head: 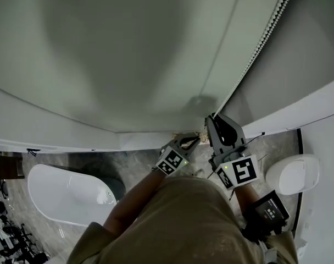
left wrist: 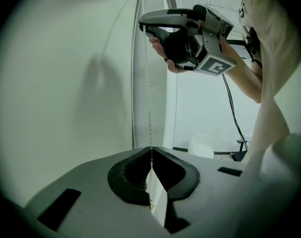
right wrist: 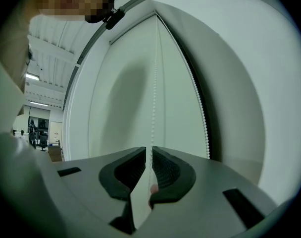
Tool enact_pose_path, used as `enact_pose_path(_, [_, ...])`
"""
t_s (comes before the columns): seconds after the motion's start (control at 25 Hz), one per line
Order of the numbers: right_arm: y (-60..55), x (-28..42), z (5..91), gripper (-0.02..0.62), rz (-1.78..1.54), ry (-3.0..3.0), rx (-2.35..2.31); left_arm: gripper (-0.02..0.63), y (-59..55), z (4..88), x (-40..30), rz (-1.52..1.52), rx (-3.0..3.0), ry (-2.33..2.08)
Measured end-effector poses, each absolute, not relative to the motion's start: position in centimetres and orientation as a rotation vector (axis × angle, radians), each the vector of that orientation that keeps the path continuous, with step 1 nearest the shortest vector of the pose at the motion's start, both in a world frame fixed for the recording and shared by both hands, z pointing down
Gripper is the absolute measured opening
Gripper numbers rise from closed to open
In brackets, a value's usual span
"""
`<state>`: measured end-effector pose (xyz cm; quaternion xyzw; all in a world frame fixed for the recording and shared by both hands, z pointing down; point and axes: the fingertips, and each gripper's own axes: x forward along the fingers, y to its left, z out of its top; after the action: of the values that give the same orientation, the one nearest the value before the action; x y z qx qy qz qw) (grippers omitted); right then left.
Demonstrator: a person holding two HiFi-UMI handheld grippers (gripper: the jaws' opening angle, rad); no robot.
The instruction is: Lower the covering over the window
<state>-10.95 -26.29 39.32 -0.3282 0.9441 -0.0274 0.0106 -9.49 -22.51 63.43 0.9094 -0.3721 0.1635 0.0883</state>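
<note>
Where the person stands facing the window, the blind (head: pixel 128 54) hangs straight ahead and fills the upper part of the head view. How far down its lower edge reaches cannot be told. The chain (head: pixel 260 43) runs down the blind's right side to both grippers.

Left gripper (head: pixel 195 138): jaws closed together on the chain, which rises taut from the tips in the left gripper view (left wrist: pixel 150 108).

Right gripper (head: pixel 212 117): placed higher on the same chain, above the left. Its jaws stand a narrow gap apart, and the chain (right wrist: pixel 154 98) passes between the tips. The pads are not seen pressing on it. A hand (left wrist: pixel 173 46) grasps this gripper from below.

Surroundings: a bathtub (head: pixel 68 194) lies low at left, and a toilet (head: pixel 293 172) at right, both well apart from the grippers.
</note>
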Motion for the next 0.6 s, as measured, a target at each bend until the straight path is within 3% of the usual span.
enact_pose_path(0.24, [-25.2, -10.9, 39.3, 0.066, -0.003, 2.931, -1.013, 0.025, -23.8, 64.1, -15.0, 0.352, 2.505, -1.311])
enact_pose_path(0.6, [-28.5, -6.5, 41.1, 0.071, -0.002, 2.807, -1.410, 0.025, -25.4, 63.4, -25.4, 0.425, 2.301, -1.739])
